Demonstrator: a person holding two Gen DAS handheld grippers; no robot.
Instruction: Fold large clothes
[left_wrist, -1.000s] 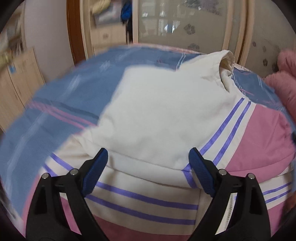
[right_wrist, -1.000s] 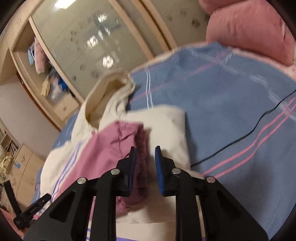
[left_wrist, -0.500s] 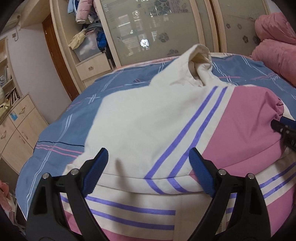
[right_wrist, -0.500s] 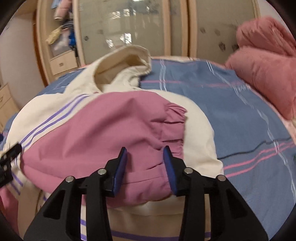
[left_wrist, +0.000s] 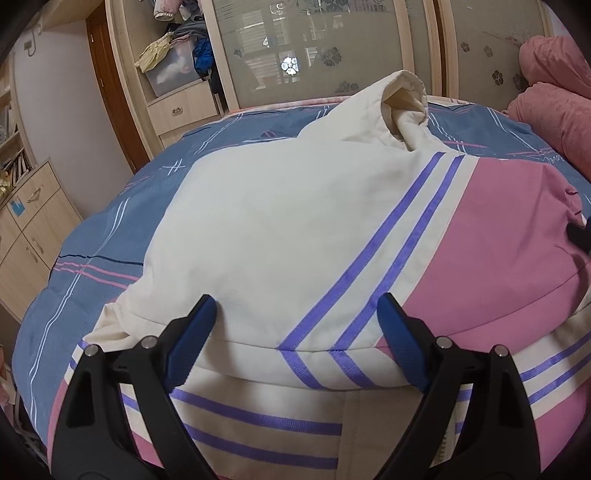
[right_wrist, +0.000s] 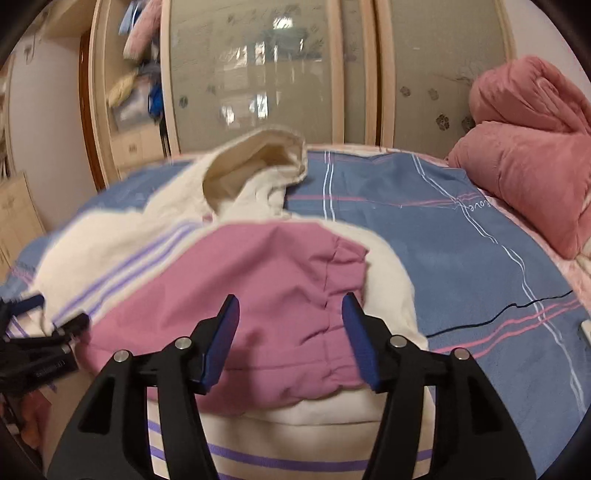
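Note:
A cream hooded jacket (left_wrist: 280, 229) with pink panels and purple stripes lies on the bed, its hood (left_wrist: 402, 99) at the far end. Its cream-and-pink sleeve is folded across the body. My left gripper (left_wrist: 295, 321) stands wide open just above the sleeve's near fold, nothing between its fingers. In the right wrist view the pink sleeve end (right_wrist: 266, 295) with its gathered cuff lies across the jacket (right_wrist: 110, 251). My right gripper (right_wrist: 290, 321) hovers over that cuff, its jaws opening, with the pads off the cloth. The left gripper's tips (right_wrist: 33, 314) show at the far left.
The bed has a blue sheet (right_wrist: 461, 266) with pink and white lines. A thin black cable (right_wrist: 498, 317) runs over it on the right. Pink quilts (right_wrist: 524, 166) are piled at the right. Wardrobe doors (left_wrist: 325, 48) and wooden drawers (left_wrist: 26, 229) stand beyond the bed.
The right gripper has let go of the pink sleeve cuff and opened wider; the sleeve now lies flat across the jacket. Both views have rolled level. The left gripper stayed open.

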